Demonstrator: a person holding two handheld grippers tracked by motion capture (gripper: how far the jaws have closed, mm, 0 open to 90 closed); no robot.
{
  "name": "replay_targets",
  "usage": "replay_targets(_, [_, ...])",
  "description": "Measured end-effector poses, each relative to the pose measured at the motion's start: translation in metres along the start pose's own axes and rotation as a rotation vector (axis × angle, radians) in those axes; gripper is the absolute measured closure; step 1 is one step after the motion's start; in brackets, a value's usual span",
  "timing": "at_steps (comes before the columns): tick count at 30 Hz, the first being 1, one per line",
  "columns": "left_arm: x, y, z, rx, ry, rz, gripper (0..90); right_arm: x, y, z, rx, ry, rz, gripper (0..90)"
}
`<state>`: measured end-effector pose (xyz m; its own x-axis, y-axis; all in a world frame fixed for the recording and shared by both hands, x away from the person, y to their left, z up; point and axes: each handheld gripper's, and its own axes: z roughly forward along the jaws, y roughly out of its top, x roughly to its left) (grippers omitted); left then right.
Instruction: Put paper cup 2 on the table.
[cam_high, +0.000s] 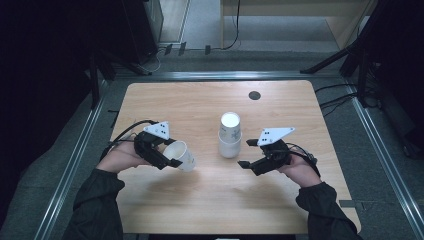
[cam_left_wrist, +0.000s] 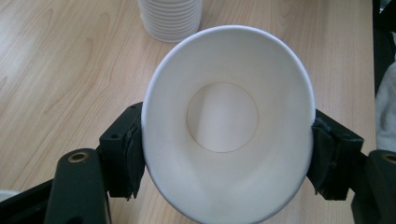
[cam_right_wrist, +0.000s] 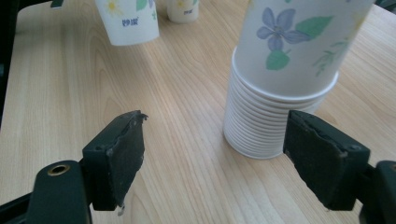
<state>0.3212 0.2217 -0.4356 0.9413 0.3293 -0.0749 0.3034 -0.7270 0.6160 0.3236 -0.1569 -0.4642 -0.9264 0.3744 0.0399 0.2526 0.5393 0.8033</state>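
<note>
A white paper cup (cam_high: 183, 156) lies on its side in my left gripper (cam_high: 169, 156), just above the wooden table (cam_high: 200, 105). In the left gripper view the pads (cam_left_wrist: 128, 158) press both sides of the cup's rim (cam_left_wrist: 229, 121), and I look into its mouth. A tall stack of flower-printed cups (cam_high: 230, 135) stands upright mid-table. My right gripper (cam_high: 247, 153) hovers just right of the stack, open. In the right gripper view its jaws (cam_right_wrist: 222, 156) stand wide with bare table between them. The stack (cam_right_wrist: 275, 93) is ahead on the right, and the held cup (cam_right_wrist: 128, 18) farther off.
A round dark cable hole (cam_high: 254, 95) sits near the table's far edge. Black stands and cables (cam_high: 345, 100) line the floor on both sides. A small cup-like shape (cam_right_wrist: 183, 9) shows at the top edge of the right gripper view.
</note>
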Motion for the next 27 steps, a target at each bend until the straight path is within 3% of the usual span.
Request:
replay_targets(4, [0.000,-0.007,-0.006,0.010,0.015,0.001,26.0,-0.002,-0.003,-0.003,0.010,-0.012,0.000,20.9])
replay_targets(11, [0.003,-0.022,-0.014,0.026,0.045,-0.036,26.0,-0.004,-0.008,-0.007,0.007,-0.013,0.021,20.9])
replay_targets(16, [0.004,-0.036,-0.019,0.068,0.089,-0.057,25.7,-0.008,-0.009,-0.005,0.016,-0.024,0.021,20.9])
replay_targets(21, [0.003,-0.048,-0.023,0.093,0.107,-0.066,25.5,-0.013,-0.010,-0.003,0.015,-0.023,0.033,20.9])
replay_targets(27, [0.007,-0.060,-0.026,0.114,0.147,-0.112,24.8,-0.019,-0.011,-0.002,0.020,-0.030,0.050,20.9])
